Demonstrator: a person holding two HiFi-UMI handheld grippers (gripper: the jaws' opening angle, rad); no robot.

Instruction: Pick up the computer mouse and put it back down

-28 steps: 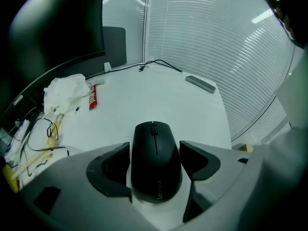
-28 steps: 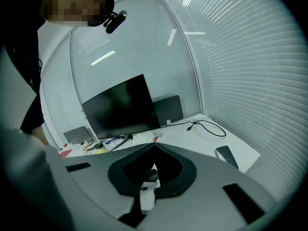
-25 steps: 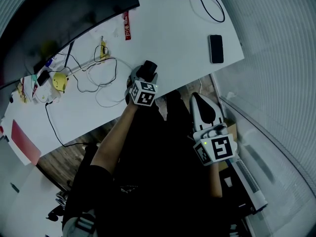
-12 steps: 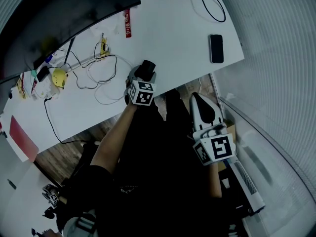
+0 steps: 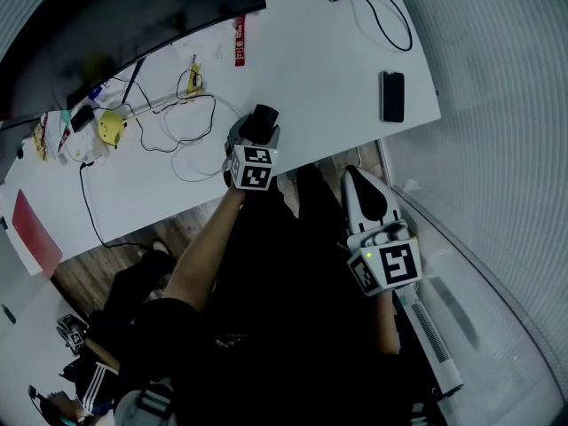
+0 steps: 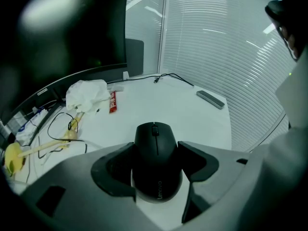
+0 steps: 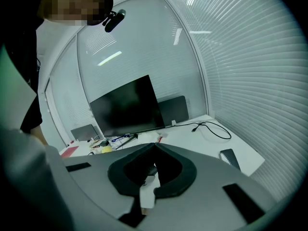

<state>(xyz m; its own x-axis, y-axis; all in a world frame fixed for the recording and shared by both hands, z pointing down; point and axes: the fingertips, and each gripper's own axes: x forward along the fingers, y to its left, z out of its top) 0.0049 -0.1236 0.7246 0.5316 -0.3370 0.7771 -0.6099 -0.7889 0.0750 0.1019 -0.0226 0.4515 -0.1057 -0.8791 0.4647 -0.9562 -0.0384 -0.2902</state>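
A black computer mouse (image 6: pixel 156 177) sits between the jaws of my left gripper (image 6: pixel 155 148), which are closed against its two sides. From the head view, the mouse (image 5: pixel 264 117) and left gripper (image 5: pixel 259 130) are at the near edge of the white desk (image 5: pixel 311 69). Whether the mouse rests on the desk or hangs just above it is unclear. My right gripper (image 5: pixel 356 176) is off the desk, low over my lap. In the right gripper view its jaw tips (image 7: pixel 154 146) meet with nothing between them.
A black phone (image 5: pixel 392 96) lies at the desk's right end, a black cable (image 5: pixel 382 16) behind it. A dark monitor (image 5: pixel 106 16) lines the far edge. Thin cables (image 5: pixel 177 127), a yellow object (image 5: pixel 108 128) and a red label (image 5: pixel 240 41) lie left. Another person's legs (image 5: pixel 106 353) are lower left.
The head view has swung slightly, so the desk sits further right and up. Both grippers hold their places, and another person's legs have come into view at lower left.
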